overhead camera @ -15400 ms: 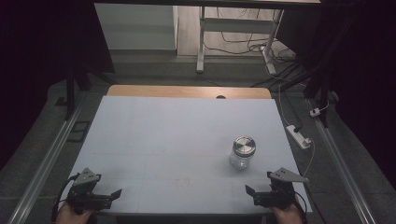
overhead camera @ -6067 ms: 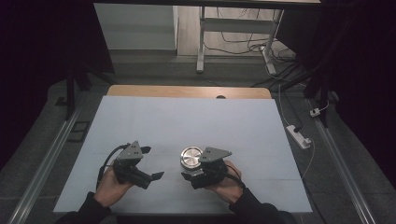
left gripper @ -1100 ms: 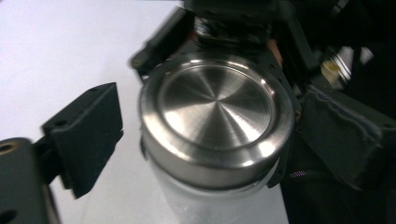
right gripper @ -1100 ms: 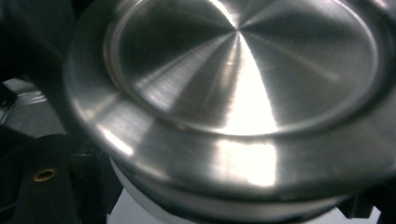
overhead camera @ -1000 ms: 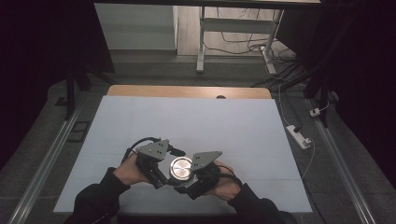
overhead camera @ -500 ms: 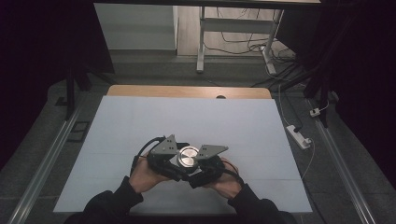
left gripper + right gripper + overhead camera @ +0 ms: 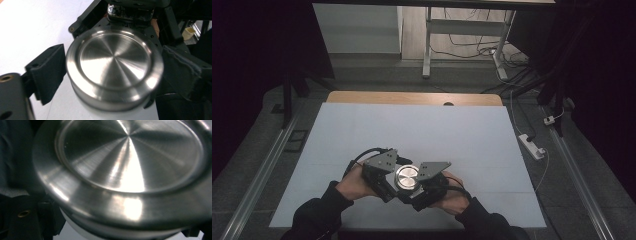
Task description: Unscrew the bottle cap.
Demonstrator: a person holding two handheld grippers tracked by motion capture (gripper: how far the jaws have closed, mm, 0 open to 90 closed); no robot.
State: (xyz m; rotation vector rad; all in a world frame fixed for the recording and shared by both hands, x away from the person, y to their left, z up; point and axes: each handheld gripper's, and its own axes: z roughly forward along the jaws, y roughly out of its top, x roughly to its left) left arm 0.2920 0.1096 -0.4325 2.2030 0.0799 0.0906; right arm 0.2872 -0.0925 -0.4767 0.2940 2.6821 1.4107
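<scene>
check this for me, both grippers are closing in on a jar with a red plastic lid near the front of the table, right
Not quite: the lid is brushed metal, not red plastic, as the left gripper view shows. The rest holds: the left gripper and right gripper flank the jar near the table's front.

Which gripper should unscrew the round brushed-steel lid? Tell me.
Left, probably: the left gripper has its jaws flanking the round brushed-steel lid at rim height; the right gripper has its jaws lower, beneath it.

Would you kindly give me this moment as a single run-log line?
scene: jar with metal lid near table front edge | left gripper: at lid, grip unclear | right gripper: at jar, grip unclear
</scene>
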